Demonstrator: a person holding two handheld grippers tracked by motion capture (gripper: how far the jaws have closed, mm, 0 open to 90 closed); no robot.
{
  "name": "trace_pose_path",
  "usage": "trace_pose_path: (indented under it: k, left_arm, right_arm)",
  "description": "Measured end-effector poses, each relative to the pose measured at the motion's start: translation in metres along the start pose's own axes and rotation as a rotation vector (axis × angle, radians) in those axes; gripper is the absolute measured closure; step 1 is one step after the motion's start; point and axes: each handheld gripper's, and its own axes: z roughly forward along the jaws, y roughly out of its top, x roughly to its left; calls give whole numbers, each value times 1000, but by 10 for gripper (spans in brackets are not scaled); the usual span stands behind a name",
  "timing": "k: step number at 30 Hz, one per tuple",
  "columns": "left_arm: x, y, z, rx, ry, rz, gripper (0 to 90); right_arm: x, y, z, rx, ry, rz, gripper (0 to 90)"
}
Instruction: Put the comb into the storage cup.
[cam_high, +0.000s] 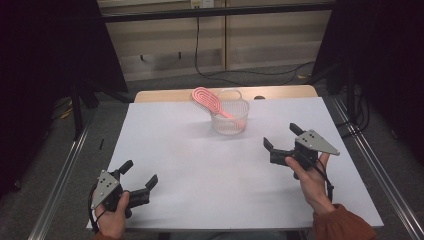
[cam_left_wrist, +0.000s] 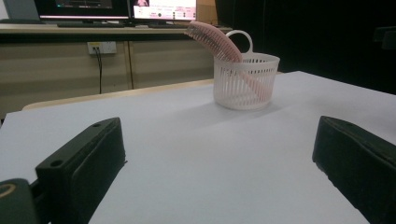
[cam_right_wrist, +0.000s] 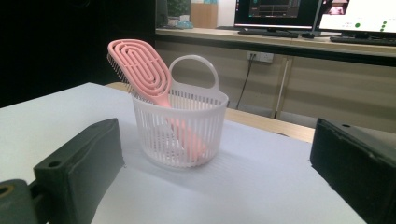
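Pink brush (cam_right_wrist: 140, 74) — handle-down in white basket (cam_right_wrist: 187, 140)

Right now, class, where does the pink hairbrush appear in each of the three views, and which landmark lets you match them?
High view: pink hairbrush, upper centre, leaning left.
Left gripper view: brush, upper centre-right, head leaning left.
Right gripper view: brush, upper left of centre.
Shared landmark: the white slatted basket holding its handle.

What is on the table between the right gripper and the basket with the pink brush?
Nothing: between the right gripper and the basket lies only bare white table, seen in the high view.
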Motion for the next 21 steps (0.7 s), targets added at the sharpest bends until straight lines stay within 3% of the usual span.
trace_pose_path:
  k: [21]
  left_arm:
    - [-2, 1, 0, 3, 30, -14, 25]
  right_arm:
    - [-2, -6, -38, -49, -36, -15, 18]
